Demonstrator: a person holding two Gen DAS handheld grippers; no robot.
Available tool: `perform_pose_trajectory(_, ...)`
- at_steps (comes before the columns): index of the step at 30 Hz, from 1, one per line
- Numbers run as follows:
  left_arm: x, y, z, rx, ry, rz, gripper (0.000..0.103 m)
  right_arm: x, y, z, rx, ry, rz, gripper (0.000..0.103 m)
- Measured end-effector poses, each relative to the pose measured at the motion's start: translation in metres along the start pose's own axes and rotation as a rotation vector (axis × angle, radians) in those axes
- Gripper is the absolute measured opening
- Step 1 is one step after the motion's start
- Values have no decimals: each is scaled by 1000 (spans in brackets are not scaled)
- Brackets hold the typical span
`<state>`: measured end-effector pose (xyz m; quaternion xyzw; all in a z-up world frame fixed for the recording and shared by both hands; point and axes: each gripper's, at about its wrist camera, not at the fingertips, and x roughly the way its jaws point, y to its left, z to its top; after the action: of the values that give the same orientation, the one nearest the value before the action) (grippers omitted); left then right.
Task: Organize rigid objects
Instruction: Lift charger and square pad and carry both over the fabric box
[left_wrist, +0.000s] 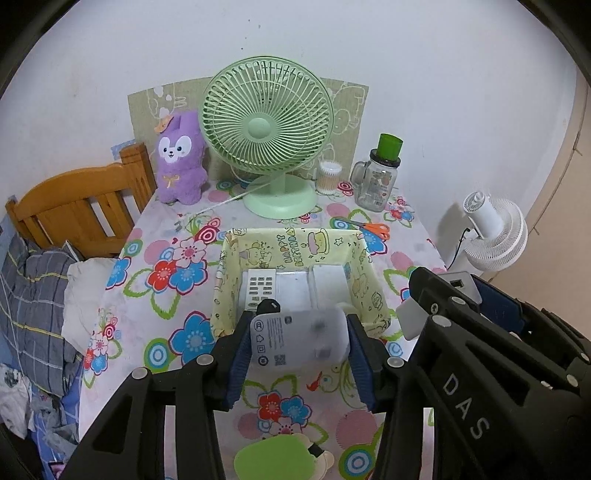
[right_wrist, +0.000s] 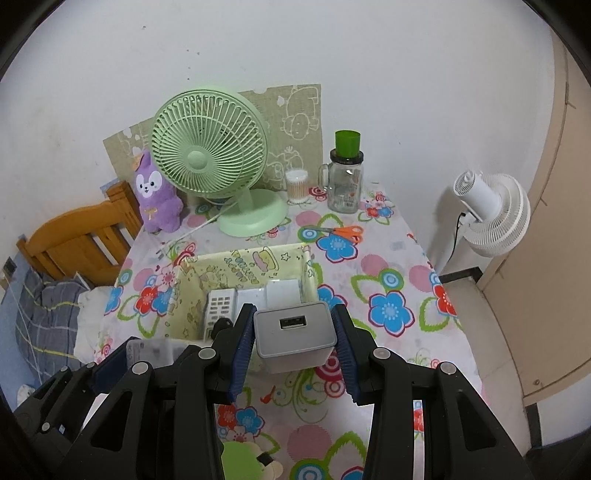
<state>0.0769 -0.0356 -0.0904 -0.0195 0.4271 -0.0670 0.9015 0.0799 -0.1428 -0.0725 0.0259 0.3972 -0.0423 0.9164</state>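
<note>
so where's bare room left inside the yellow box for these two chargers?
Yellow box: back half by the birthday print is bare. Its near side is crowded: remote and white blocks side by side. Open cloth between box and green fan too.

The green toy (left_wrist: 273, 461) is cut off by the bottom edge, partly hidden behind the tongs.
</note>
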Motion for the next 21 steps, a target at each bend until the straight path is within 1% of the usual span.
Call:
perform_pose_trajectory(12,24,-1,20,5,6,0,48,25,-1,18,-3,13,-1,45)
perform_pose_trajectory(21,50,0,36,1,26,1,48,55,0,36,-19,30,-6,45)
